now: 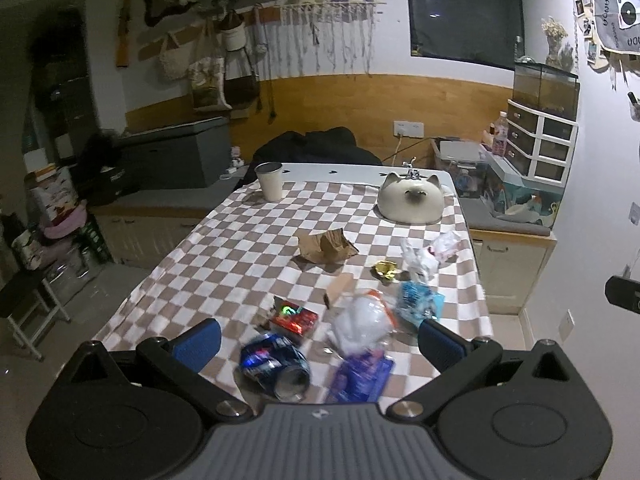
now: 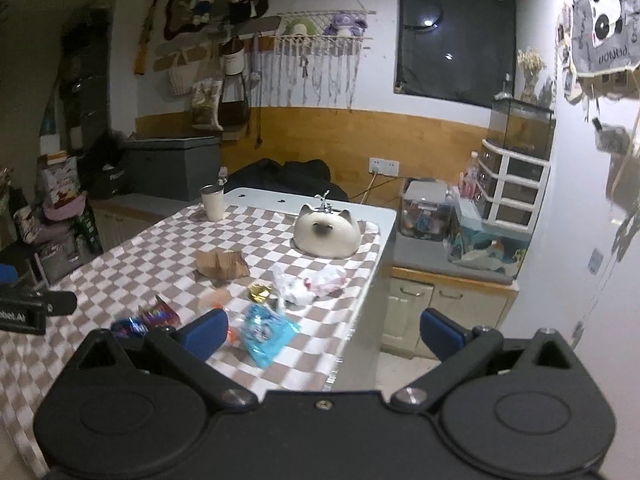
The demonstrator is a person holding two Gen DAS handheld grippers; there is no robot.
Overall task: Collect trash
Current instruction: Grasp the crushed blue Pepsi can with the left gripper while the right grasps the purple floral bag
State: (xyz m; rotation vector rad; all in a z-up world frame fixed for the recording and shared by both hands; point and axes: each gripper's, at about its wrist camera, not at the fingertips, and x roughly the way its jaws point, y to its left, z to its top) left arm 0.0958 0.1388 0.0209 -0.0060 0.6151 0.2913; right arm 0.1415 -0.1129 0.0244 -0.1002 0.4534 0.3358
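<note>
Trash point(image 1: 360, 320) scattered on checkered tabletop point(image 1: 224, 248); left claw point(image 1: 320, 340) & right claw point(image 2: 324, 330) both spread, nothing gripped.

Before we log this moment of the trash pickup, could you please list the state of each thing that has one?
Left tool: open, empty.
Right tool: open, empty.
Blue crushed drink can: on its side, mouth toward the camera.
Torn brown paper bag: crumpled, gaping open.
Cream metal-rimmed cup: upright.
Cream cat-faced ceramic bowl: tilted on edge.
</note>
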